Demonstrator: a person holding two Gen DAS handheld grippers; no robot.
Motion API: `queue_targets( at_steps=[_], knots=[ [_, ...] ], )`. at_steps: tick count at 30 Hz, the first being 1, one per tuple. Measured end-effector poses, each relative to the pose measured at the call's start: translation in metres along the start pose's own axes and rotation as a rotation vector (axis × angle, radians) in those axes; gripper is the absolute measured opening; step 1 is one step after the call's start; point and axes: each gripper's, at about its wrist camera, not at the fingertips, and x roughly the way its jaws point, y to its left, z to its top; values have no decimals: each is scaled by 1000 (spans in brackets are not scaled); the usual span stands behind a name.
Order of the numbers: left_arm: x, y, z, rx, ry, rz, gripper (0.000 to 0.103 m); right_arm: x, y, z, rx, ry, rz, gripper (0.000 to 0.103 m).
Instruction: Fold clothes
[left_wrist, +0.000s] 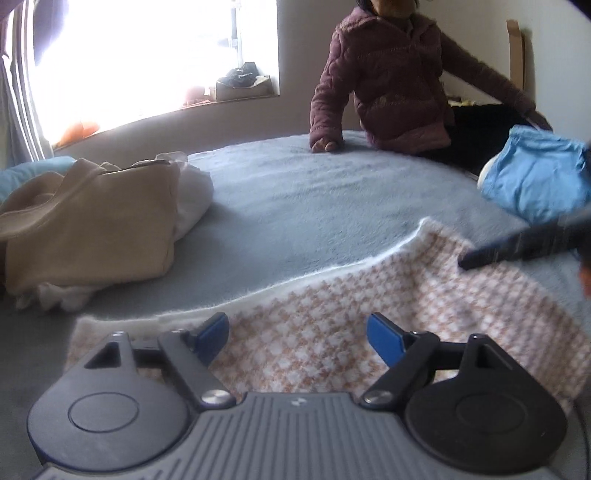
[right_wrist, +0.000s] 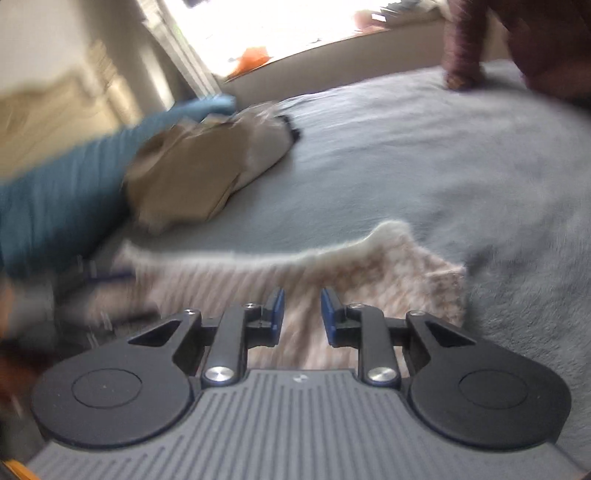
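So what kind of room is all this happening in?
Most likely a bedroom at home: a wide bed under a grey blanket, loose clothes such as a tan garment and a checked knit, and a window sill holding odds and ends.

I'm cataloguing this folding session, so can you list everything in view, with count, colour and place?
checked knit garment: one, tan and white, flat on the bed under both grippers
tan garment: one, beige, piled at the left
white garment: one, beneath the tan one
blue cloth: one, light blue, at the right
bed cover: one, grey-blue
seated person: one, maroon jacket, far edge of the bed
windowsill clutter: dark, unclear
left gripper: open, empty
right gripper: narrow gap, empty
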Motion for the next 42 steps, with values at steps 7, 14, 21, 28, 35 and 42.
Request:
queue_targets(
  at_steps=[7, 14, 21, 28, 35, 42],
  knots=[
    [-24, 3, -14, -81, 77, -39, 83, 4, 8, -11, -45, 38, -31, 19],
    [-27, 1, -48, -118, 167, -28, 83, 20, 69, -47, -428, 114, 52, 18],
    [-43, 2, -53, -135, 148, -21, 83, -6, 74, -42, -370, 54, 140, 18],
    [-51, -2, -58, -161, 125, 20, 82, 15, 75, -77, -462, 135, 104, 16],
    [-63, -14, -70, -94, 134, 36, 82, -30, 110, -67, -592, 61, 278, 16],
    [-63, -18, -85, -65, 154, 87, 82, 8, 112, -97, -659, 215, 206, 15]
  ],
)
